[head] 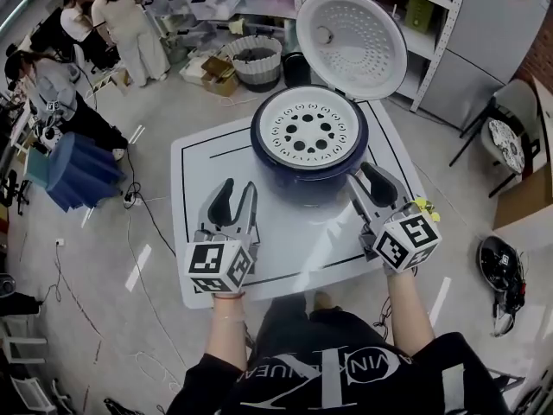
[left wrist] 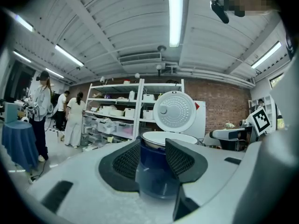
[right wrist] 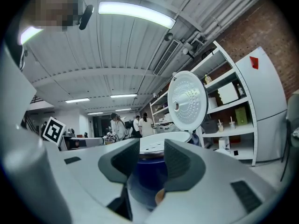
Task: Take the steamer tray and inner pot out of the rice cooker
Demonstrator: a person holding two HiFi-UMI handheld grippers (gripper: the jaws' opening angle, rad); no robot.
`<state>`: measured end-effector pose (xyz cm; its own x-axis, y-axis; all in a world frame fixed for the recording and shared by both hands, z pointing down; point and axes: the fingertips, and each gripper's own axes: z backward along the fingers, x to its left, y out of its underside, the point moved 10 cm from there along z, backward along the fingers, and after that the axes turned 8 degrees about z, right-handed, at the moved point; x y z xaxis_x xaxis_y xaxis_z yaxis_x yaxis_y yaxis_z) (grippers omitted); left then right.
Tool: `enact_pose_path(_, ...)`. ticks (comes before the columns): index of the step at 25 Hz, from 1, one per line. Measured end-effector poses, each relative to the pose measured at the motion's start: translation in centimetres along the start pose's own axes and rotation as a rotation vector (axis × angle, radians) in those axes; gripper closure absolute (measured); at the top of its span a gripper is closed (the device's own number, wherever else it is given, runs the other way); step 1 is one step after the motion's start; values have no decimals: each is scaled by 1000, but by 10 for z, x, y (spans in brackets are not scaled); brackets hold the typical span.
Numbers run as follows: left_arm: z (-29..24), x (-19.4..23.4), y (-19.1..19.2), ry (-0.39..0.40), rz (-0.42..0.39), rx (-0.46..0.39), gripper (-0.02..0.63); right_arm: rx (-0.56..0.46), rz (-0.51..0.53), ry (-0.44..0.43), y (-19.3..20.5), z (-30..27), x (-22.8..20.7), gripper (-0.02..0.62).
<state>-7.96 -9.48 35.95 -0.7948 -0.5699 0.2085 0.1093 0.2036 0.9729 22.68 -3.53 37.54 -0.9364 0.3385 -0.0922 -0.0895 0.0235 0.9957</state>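
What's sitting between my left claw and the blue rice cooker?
Nothing: in the head view only bare white tabletop separates the open left claw from the round dark-blue rice cooker.

Blue rice cooker point(head: 308, 178) at the far middle of a white table point(head: 200, 167); its lid point(head: 350, 43) stands raised behind it; a white perforated steamer tray point(head: 308, 132) sits in its mouth. Left gripper point(head: 238, 188) near the cooker's left, right gripper point(head: 367, 185) just beside its right; both point towards it, jaws apart, nothing held. People point(head: 130, 24) stand upper left.
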Motion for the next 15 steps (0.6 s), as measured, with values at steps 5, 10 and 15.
enact_pose_path(5,-39,19,-12,53,-11,14,465,36,32,75,-6,-25,-13,445)
enact_pose_path(10,-78,26,-23,95,-35,19,465,109,124,127,-15,-51,-33,445)
enact_pose_path(15,-110,30,-33,129,-62,42,465,258,221,178,-27,-85,-53,442)
